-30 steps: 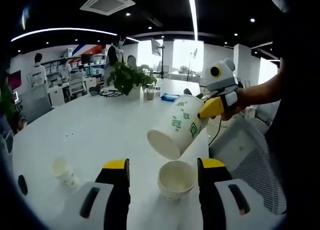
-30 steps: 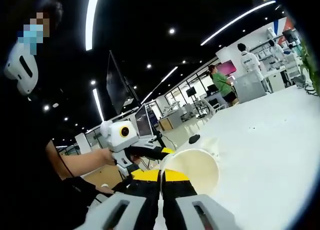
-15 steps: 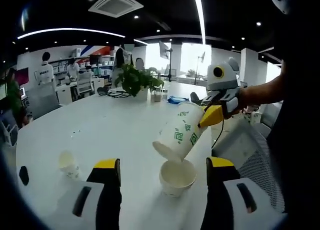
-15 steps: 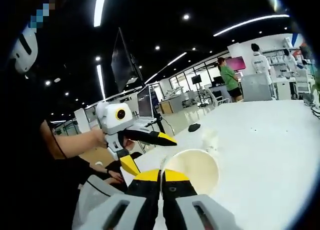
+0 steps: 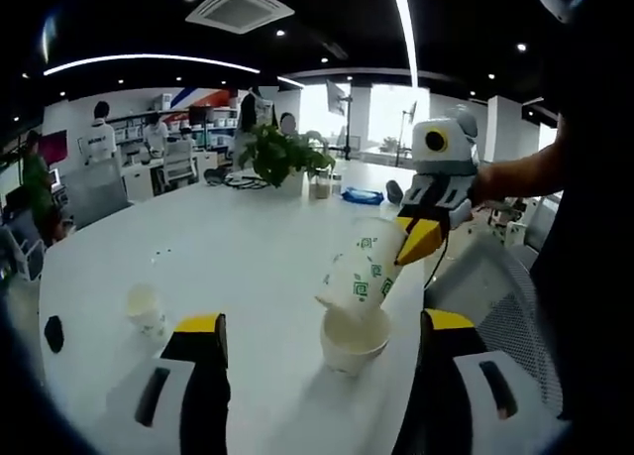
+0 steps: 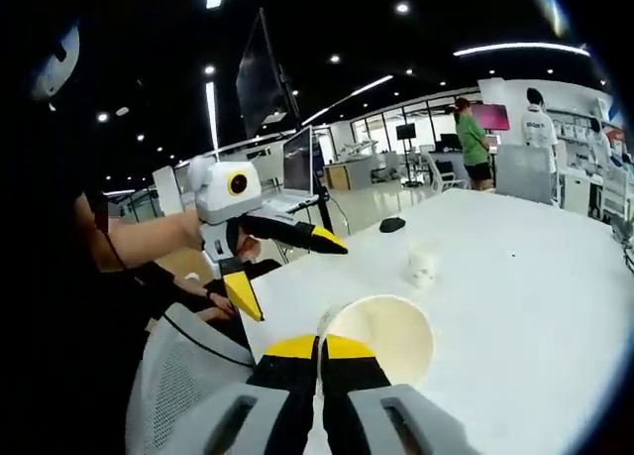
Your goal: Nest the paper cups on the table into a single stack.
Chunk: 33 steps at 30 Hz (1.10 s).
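A potted plant [image 5: 279, 158] stood at the far end of the white desk [image 5: 228, 262], with a blue item [image 5: 363, 196] lying to its right. A mesh chair [image 5: 485, 286] sat at the desk's right edge. People in white [image 5: 100, 143] stood far left. A black mouse [image 6: 393, 224] lay on the desk, and a monitor [image 6: 262, 88] rose beyond.

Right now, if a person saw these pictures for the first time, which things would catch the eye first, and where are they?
The eye falls first on the green-patterned paper cup, which the right tool holds tilted, its base just over the open cup standing on the white table. In the right gripper view the left tool hangs open above the table's edge. A small cup stands alone farther left.
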Available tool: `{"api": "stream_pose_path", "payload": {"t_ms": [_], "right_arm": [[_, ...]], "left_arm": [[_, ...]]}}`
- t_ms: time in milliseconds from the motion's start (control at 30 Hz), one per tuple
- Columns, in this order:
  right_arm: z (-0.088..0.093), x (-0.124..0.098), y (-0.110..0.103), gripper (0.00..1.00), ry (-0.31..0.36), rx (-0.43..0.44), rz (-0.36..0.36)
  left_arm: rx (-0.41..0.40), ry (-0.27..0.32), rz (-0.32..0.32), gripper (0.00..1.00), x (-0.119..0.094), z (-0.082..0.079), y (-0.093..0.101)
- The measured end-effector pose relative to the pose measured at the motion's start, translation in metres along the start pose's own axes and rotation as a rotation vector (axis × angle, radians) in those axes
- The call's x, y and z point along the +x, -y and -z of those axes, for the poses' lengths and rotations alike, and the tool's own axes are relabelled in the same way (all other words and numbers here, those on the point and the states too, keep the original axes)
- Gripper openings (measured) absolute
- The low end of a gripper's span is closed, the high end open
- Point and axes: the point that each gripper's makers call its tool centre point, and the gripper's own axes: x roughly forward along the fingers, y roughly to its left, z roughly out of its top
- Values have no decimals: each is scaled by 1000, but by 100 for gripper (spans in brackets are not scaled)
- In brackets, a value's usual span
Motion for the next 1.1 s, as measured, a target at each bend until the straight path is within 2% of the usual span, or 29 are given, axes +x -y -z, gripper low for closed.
{"api": "stream_pose_path", "payload": {"t_ms": [433, 1100], "right_arm": [[26, 10, -4, 0, -148, -96, 0], [28, 11, -6, 0, -182, -167, 1]], "left_arm": [[-4, -15, -5, 78, 0, 6, 2], [-6, -39, -8, 75, 0, 13, 0]]}}
